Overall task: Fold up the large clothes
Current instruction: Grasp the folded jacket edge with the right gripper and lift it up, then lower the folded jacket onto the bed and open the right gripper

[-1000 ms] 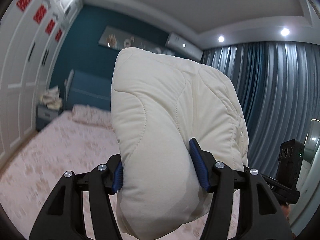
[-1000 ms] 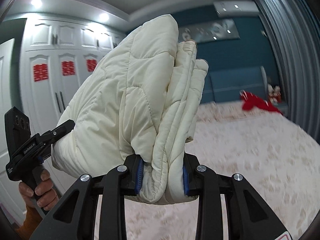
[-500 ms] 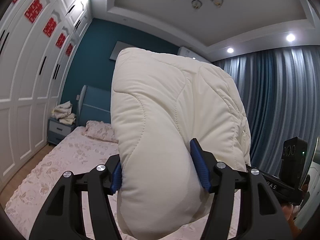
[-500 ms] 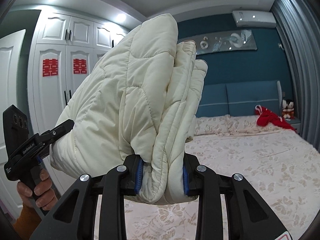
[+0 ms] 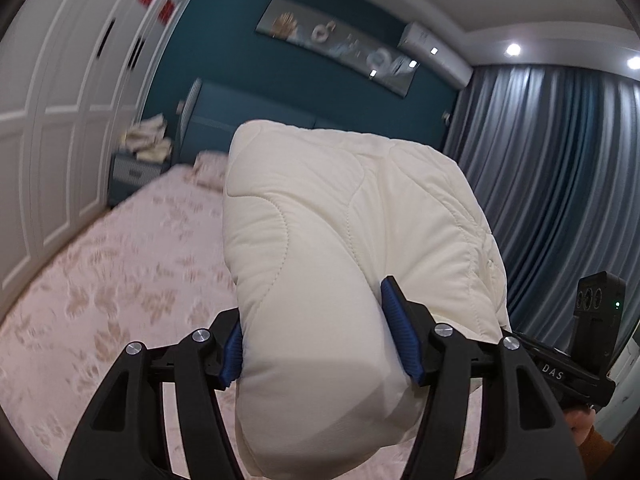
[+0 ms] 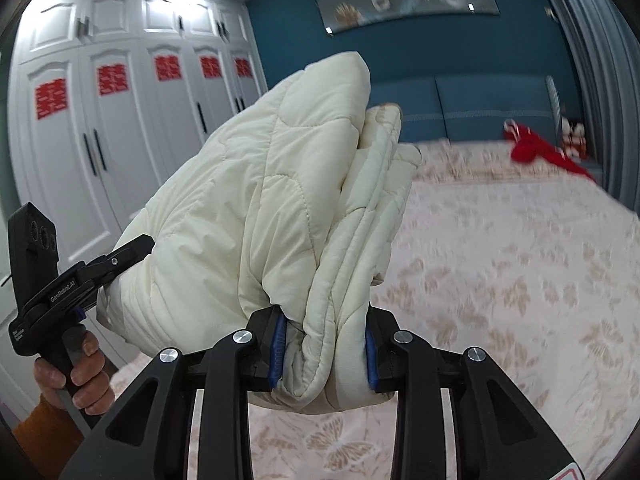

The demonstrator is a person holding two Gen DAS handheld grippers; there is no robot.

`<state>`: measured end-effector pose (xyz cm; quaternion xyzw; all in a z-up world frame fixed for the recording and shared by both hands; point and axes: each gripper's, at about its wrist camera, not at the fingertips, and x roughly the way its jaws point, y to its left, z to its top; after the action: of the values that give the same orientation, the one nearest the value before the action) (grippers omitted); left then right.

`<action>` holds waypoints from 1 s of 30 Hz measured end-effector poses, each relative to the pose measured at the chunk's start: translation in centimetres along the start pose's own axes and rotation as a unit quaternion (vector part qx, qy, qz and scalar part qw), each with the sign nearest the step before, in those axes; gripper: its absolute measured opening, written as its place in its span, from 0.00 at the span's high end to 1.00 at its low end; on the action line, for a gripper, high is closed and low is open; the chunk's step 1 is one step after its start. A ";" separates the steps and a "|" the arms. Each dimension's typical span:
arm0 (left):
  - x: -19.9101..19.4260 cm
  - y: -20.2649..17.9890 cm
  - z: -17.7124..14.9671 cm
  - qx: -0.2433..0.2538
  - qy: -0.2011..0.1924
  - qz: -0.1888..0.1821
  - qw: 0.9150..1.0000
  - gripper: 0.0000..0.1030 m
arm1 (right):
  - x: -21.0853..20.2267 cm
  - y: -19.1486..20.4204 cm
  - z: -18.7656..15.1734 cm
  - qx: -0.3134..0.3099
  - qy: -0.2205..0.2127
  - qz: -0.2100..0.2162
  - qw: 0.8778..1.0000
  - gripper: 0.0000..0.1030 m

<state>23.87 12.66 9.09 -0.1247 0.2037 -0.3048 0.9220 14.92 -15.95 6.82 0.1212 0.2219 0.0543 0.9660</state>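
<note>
My left gripper (image 5: 320,332) clamps a thick, rounded fold of the cream quilted coat (image 5: 352,216), held in the air above the floral bed (image 5: 120,280). My right gripper (image 6: 324,354) pinches several stacked layers at the coat's other end. It looks light, puffy and slick; I'd grip deep on the bulky folds, never a single layer.
</note>
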 end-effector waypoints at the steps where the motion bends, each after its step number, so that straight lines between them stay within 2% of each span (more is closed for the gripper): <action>1: 1.1 0.6 -0.8 -0.005 0.011 0.003 1.000 0.43 | 1.2 -0.6 -0.8 0.005 0.011 -0.003 1.000 0.71; 9: 7.4 4.3 -7.7 -0.038 0.095 0.026 0.994 0.43 | 8.0 -4.1 -7.0 0.034 0.094 -0.024 0.995 0.71; 16: 11.7 7.8 -16.0 -0.072 0.194 0.061 0.976 0.43 | 13.0 -6.2 -14.7 0.045 0.184 -0.054 0.980 0.74; 19: 11.4 8.3 -18.5 -0.069 0.207 0.067 0.974 0.38 | 13.7 -6.2 -16.9 0.040 0.203 -0.061 0.976 0.74; 23: 10.8 8.8 -19.6 -0.079 0.222 0.085 0.968 0.27 | 13.7 -7.6 -18.6 0.092 0.220 -0.048 0.970 0.67; 25: 10.0 8.5 -19.1 -0.088 0.232 0.103 0.963 0.21 | 12.8 -8.2 -18.3 0.124 0.226 -0.046 0.965 0.58; 30: 6.6 7.1 -17.0 -0.083 0.256 0.163 0.949 0.21 | 7.9 -8.5 -16.5 0.160 0.219 -0.063 0.961 0.56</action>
<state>24.64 12.44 -10.46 -0.0841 0.4754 -0.1543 0.8620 15.19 -19.40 -13.02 0.2448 0.4409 -0.0177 0.8634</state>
